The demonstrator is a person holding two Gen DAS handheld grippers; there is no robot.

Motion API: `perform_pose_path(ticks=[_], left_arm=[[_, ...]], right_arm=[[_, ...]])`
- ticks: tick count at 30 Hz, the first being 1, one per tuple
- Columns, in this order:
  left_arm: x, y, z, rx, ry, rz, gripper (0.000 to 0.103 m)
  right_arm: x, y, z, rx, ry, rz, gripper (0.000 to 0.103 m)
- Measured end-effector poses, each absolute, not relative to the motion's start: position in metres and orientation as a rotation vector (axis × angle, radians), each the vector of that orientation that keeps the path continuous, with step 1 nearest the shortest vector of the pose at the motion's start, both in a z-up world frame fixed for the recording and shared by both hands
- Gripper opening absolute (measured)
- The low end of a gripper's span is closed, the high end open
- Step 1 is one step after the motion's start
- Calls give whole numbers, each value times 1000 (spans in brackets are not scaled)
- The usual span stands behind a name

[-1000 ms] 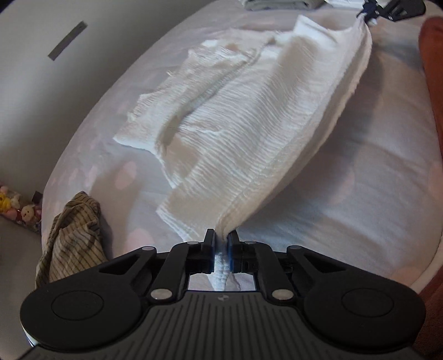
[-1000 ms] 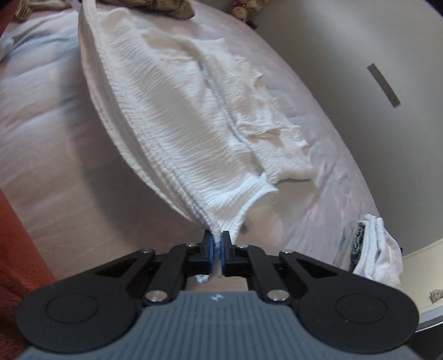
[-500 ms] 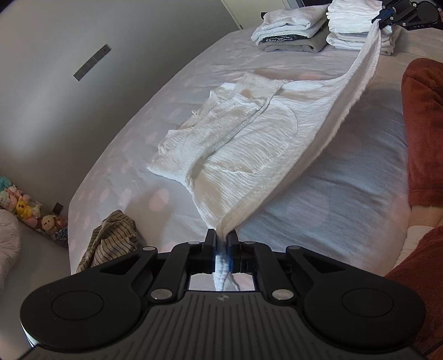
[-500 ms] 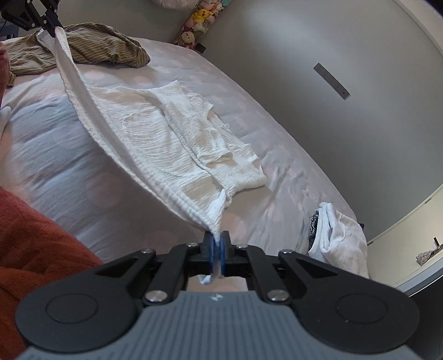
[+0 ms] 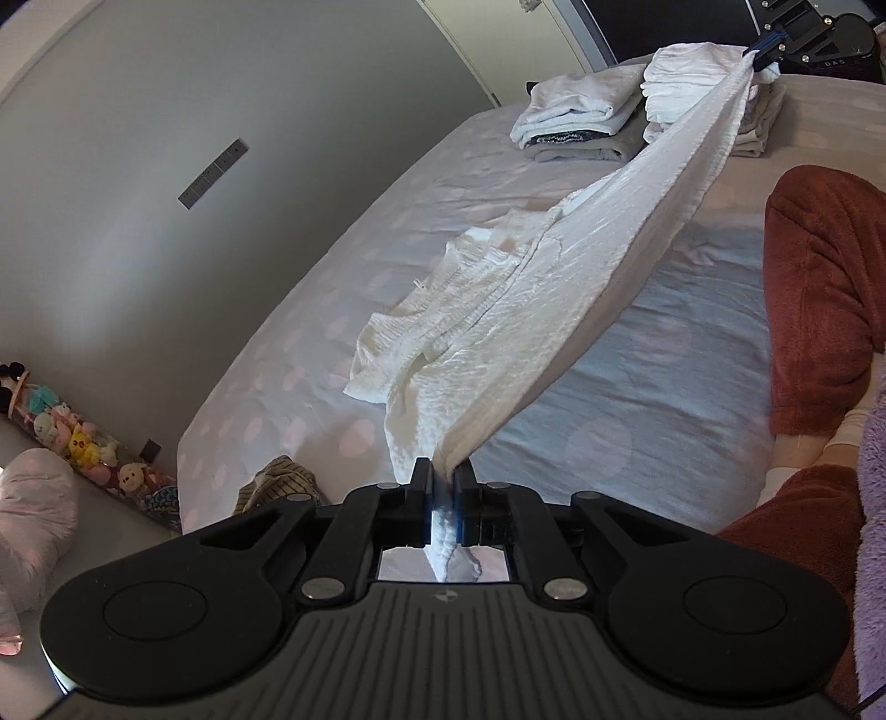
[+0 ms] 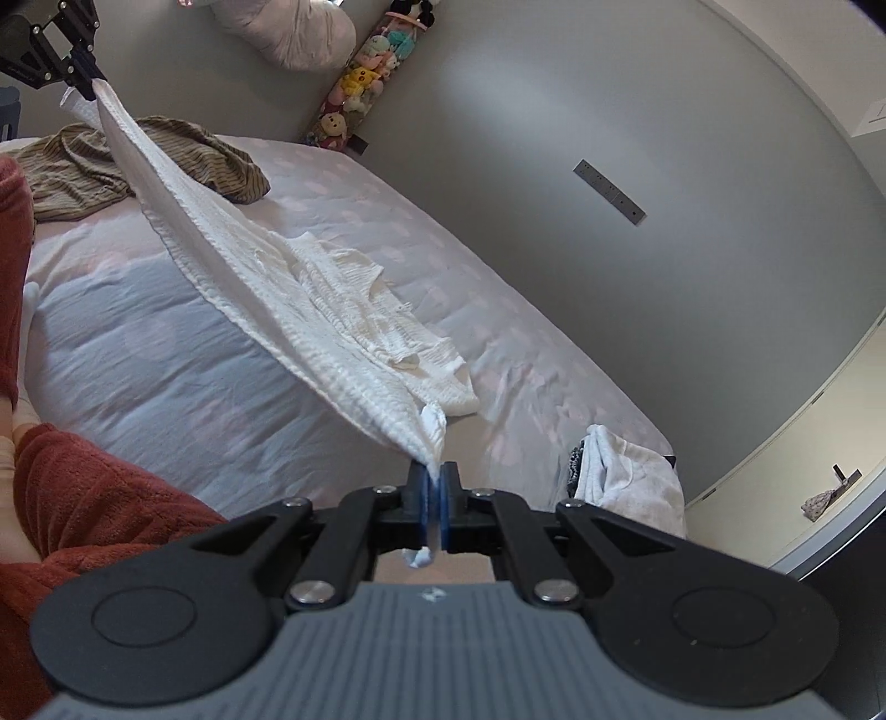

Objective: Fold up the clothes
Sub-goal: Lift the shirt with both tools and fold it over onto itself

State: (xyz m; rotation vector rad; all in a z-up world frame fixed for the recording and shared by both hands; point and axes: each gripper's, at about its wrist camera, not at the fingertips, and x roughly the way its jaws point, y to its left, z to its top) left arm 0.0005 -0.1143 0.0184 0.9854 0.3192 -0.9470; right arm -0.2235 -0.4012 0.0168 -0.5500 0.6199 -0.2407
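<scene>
So the whole thing is on a bed (image 5: 310,354) with a pale sheet that has faint pink dots, pushed up near a plain grey wall (image 5: 138,166) that has a little strip of switches (image 5: 213,173) on it. Down on the floor by the wall there's a row of plush toys (image 6: 360,83) and a pinkish pillow (image 6: 288,30). At one end of the bed sit two stacks of folded laundry (image 5: 587,119), at the other end a crumpled striped garment (image 6: 138,160) is dumped, lying right behind the raised cloth in the right wrist view. The person's rust-red fleece legs (image 5: 819,288) are up against the near side of the bed. The white shirt (image 5: 554,310) is held up along one edge, stretched tight between the two tongs, with the rest of it sagging down and bunched on the sheet. Left gripper (image 5: 441,487) is clamped on one corner, right gripper (image 6: 436,484) is pinched on the opposite corner, a bit of cloth poking through behind each.
</scene>
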Motion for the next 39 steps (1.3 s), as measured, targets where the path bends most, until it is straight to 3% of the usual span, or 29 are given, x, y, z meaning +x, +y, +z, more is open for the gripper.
perform_pose_path(ticks=[17,28,39], left_arm=[[-26,-85,88,860,306,-985,5],[46,-149,69,923,316,-983,5],[165,-238,13,924,419,-939,5]], right_arm=[[-271,-391,84,-539,525,-259,4],[-191,-446,61,-433,564,-309,5],[-40,-528,23,-420,654,-287,5]])
